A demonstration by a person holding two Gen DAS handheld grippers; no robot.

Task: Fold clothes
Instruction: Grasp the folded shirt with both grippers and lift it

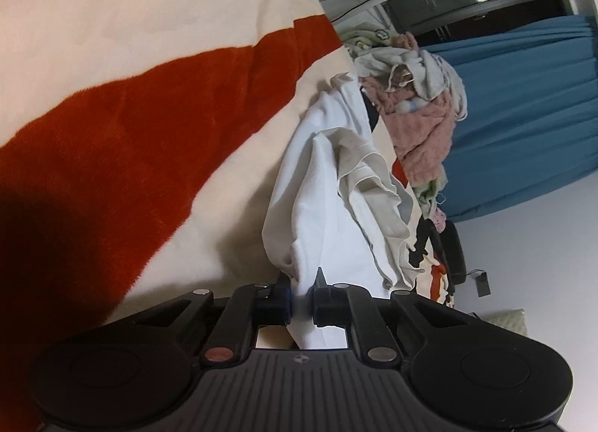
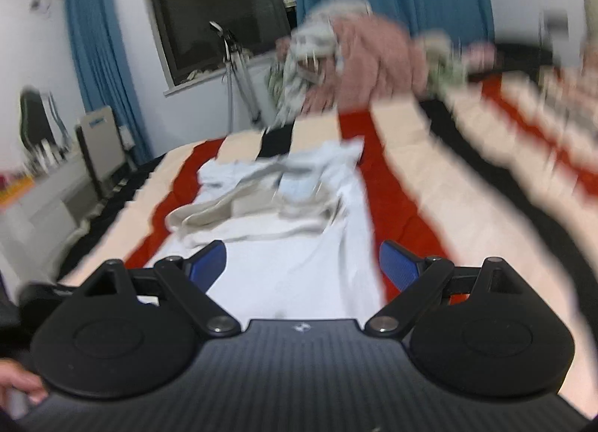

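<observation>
Left tongs [image 1: 302, 295] closed almost fully on a fold of the white garment [image 1: 321, 185] – cloth pinched between the two pads at lower centre of the left wrist view, hanging through below them. Right tongs [image 2: 302, 264] wide apart, holding nothing, blue pads to either side of the same white garment [image 2: 299, 271] at lower centre of the right wrist view, not yet touching it as far as visible.

Garment crumpled on the bed cover [image 1: 123, 125] with red and cream stripes, a greyish inner part bunched on top. Behind it, in the upper right of the left view, a pile of other clothes [image 1: 418, 103], pink and pale.

Step in hand, by judgement: take a second hold and spread the cloth flat. Better to lower the right tongs onto a free edge or corner well apart from the left grip – not the bunched middle. Close on one layer only, then pull both sides apart gently, low over the bed. Right view blurred, so exact edge hard to tell.
</observation>
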